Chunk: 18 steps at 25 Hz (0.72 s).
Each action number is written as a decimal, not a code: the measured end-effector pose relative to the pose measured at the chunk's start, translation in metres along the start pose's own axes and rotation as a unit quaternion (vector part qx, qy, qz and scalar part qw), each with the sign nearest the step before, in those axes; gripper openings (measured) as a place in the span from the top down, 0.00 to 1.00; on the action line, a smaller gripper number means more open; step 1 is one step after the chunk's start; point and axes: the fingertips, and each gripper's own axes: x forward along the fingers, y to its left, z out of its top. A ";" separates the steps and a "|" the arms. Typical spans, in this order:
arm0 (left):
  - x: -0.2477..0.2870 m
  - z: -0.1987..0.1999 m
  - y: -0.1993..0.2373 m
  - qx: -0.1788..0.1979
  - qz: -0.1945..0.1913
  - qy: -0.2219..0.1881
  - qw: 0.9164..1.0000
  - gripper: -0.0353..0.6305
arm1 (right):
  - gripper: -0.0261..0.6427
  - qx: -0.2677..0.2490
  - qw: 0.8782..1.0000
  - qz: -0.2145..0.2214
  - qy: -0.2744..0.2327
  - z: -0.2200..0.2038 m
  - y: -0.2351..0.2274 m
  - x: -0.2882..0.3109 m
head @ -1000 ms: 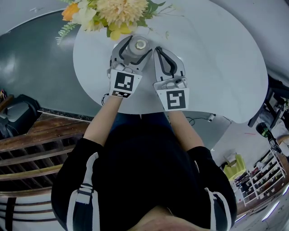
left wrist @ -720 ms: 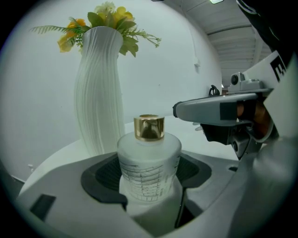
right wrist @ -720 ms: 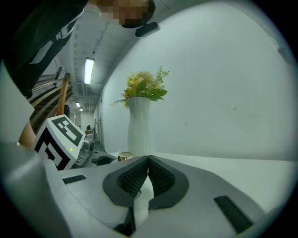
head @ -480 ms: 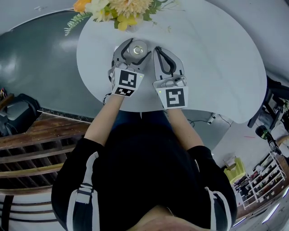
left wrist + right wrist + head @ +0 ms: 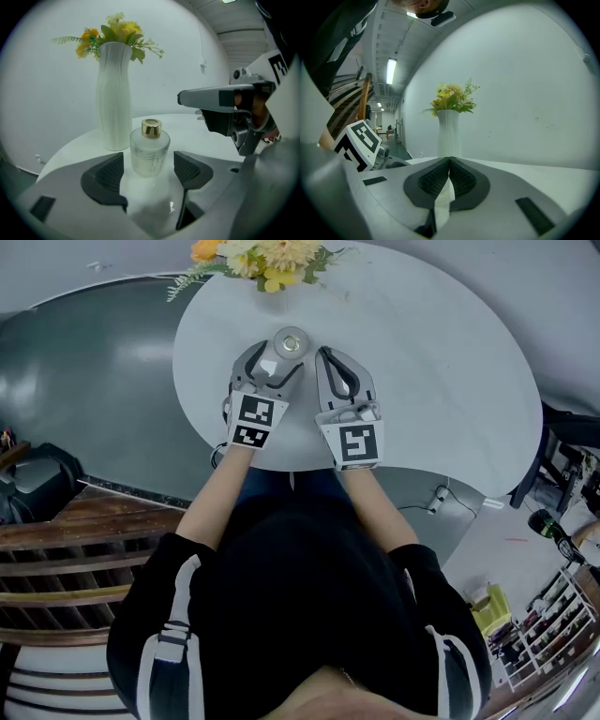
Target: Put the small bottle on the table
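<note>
Frosted glass plus a shiny gold cap, so basically looking at the small bottle (image 5: 150, 151) standing upright on the white round tabletop (image 5: 422, 381), down on the surface rather than up in the air. Seeing it sitting right in the gap of the left tongs (image 5: 150, 171), with the two dark ribbed pads spread apart and leaving a sliver of space on either side of the glass, so released and not squeezing anything. Checking the head view and spotting the same bottle right at the tips of the left tongs, on the left part of the tabletop. Noticing a tall white ribbed vase (image 5: 114, 93) standing just behind the bottle, carrying yellow and orange flowers (image 5: 112, 35). Looking at the right tongs (image 5: 449, 176) next: clenched, pads pressing together with nothing between them, sitting just beside the left pair and pointing toward the vase. Also catching a person's dark sleeves (image 5: 173, 615) with white stripes low in the head view.
</note>
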 end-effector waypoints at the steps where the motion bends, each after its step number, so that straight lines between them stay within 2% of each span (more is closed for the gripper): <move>1: -0.007 0.001 0.001 -0.004 0.004 -0.003 1.000 0.44 | 0.93 -0.001 1.000 0.000 -0.004 0.003 0.002 -0.002; 3: -0.021 0.004 0.003 -0.014 0.016 -0.014 1.000 0.47 | 0.93 -0.006 1.000 0.002 -0.015 0.009 0.006 -0.007; 7: -0.050 0.019 0.006 -0.020 0.042 -0.044 0.998 0.67 | 0.93 -0.016 1.000 0.001 -0.025 0.022 0.014 -0.017; 12: -0.080 0.050 0.000 -0.021 0.060 -0.100 0.993 0.88 | 0.93 -0.025 0.999 -0.002 -0.035 0.036 0.016 -0.033; 14: -0.095 0.066 0.000 -0.017 0.065 -0.122 0.990 0.92 | 0.93 -0.027 0.999 -0.002 -0.043 0.045 0.019 -0.038; 18: -0.120 0.099 -0.002 -0.013 0.073 -0.153 0.985 0.94 | 0.93 -0.038 0.998 -0.009 -0.047 0.064 0.019 -0.048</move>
